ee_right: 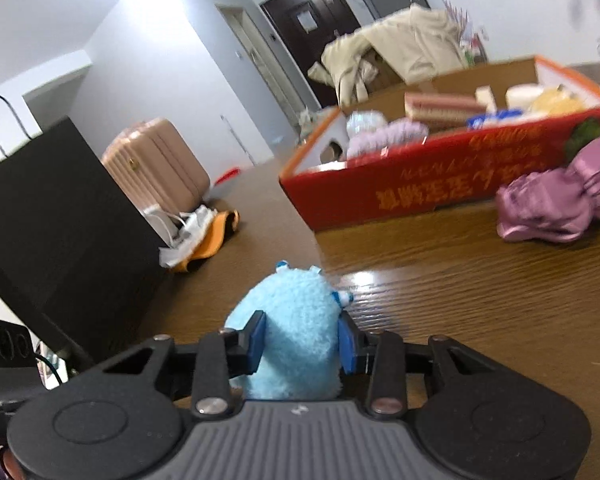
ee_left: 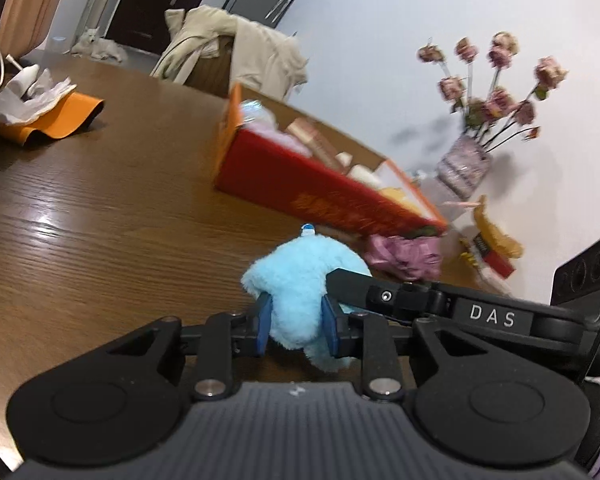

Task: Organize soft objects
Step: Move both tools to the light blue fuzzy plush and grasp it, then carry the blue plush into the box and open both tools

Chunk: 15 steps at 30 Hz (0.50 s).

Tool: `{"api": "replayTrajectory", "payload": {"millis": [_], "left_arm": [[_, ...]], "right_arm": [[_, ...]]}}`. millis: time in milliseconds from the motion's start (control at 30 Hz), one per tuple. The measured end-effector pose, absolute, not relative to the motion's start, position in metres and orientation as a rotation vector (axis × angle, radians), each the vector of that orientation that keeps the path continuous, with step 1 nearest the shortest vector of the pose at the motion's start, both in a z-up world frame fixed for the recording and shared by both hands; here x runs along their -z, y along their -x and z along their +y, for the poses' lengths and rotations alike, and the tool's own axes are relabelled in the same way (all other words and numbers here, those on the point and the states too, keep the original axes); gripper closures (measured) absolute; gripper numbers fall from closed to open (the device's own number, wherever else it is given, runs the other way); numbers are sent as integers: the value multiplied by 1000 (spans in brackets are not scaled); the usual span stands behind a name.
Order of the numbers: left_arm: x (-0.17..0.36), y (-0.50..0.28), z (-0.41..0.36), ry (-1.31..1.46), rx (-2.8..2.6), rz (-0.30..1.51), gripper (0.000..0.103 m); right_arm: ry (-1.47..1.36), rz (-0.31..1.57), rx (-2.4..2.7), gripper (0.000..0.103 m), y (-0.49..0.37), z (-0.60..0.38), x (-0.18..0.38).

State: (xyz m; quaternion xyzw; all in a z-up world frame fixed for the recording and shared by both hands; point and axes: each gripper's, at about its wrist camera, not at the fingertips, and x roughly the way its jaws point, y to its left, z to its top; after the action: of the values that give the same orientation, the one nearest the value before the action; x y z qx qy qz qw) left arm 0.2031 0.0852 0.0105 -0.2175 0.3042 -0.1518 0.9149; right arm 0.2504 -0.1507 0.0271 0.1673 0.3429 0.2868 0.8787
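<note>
Both claws grip the same blue plush toy (ee_left: 296, 280), which sits on the wooden table (ee_left: 100, 200) near its front edge.

Left gripper (ee_left: 296, 326): we see it pointing forward and tilted down toward the tabletop, rolled so the table horizon slants. Its blue pads (ee_left: 263, 328) press into the toy's fur from both sides; closed on the toy.

Right gripper (ee_right: 302, 344): likewise angled down, pads (ee_right: 257, 342) sunk into the fur on either flank; clamped on the toy. In the left wrist view one of its black fingers comes in from 3 o'clock and lies against the toy's right side.

Surroundings, left wrist view: the red cardboard box (ee_left: 320, 188) stands at 1 o'clock of the toy, open-topped, holding assorted items. A pink satin cloth (ee_left: 400, 256) lies at 2 o'clock, just beside the box's near corner. An orange mat (ee_left: 60, 120) with white paper on it sits at 10 o'clock, well apart. Vase of flowers (ee_left: 464, 164) behind the box at 1 o'clock.

Open room: we note bare tabletop from 9 to 12 o'clock of the toy, between mat and box. In the right wrist view a black bag (ee_right: 52, 216) stands near at 10 o'clock; bare wood runs from 1 to 3 o'clock up to the box's long red wall and the pink cloth.
</note>
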Motion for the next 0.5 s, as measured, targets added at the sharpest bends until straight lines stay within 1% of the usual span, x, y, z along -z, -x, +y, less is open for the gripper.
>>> {"api": "replayTrajectory", "payload": {"millis": [267, 500], "left_arm": [[-40, -185, 34, 397, 394, 583, 77], [-73, -220, -6, 339, 442, 563, 77]], "right_arm": [[-388, 610, -549, 67, -211, -205, -52], [-401, 538, -507, 67, -228, -242, -78]]}}
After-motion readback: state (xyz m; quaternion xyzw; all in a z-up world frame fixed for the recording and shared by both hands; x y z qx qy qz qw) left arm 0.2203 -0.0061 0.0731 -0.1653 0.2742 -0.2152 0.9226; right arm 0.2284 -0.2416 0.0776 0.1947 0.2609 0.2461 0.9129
